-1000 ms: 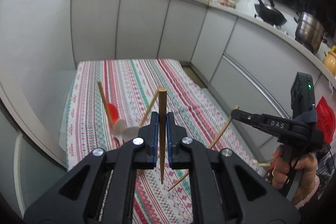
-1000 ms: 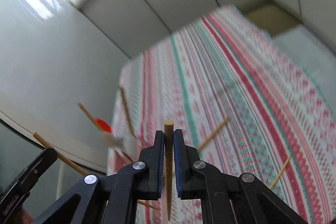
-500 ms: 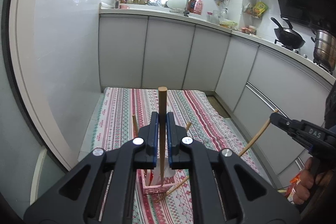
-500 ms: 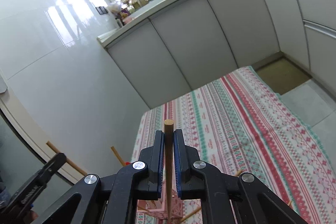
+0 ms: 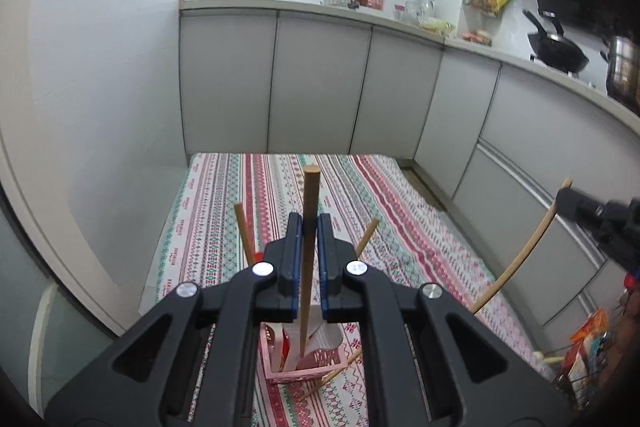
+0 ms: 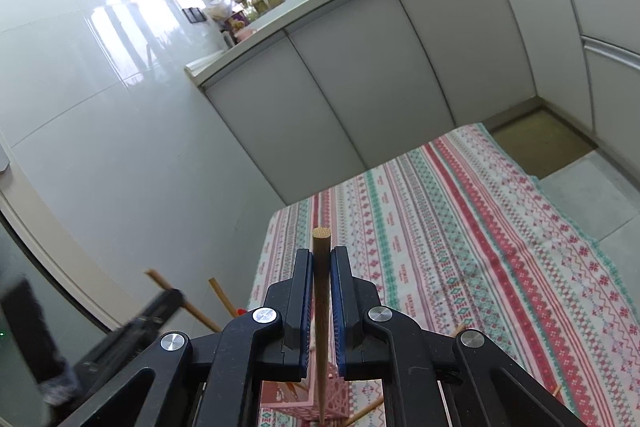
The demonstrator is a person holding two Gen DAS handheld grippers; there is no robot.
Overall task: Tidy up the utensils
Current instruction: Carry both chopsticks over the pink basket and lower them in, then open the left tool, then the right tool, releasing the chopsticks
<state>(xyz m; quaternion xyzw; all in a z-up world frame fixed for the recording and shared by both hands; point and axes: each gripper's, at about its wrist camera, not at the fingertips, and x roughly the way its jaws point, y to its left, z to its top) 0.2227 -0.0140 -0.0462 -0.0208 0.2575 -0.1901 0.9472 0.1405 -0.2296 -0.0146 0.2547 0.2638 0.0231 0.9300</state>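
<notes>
Compared with a second earlier, both views have tilted up from the striped cloth (image 5: 400, 227) to take in the cabinets and the kitchen worktop (image 5: 400, 23), and the pink basket (image 5: 308, 367) now sits directly below the left gripper (image 5: 309, 227). Left gripper: fingers closed on a wooden chopstick (image 5: 308, 259), held upright, its lower tip hanging over the basket's opening. Right gripper (image 6: 321, 263): fingers closed on a second chopstick (image 6: 321, 307), also upright, tip above the basket's (image 6: 316, 407) near wall. Further chopsticks (image 5: 244, 231) stand tilted in the basket. One loose chopstick (image 5: 332, 375) lies on the cloth beside it. Seen from the left view, the right gripper holds its chopstick at the frame's right edge.
</notes>
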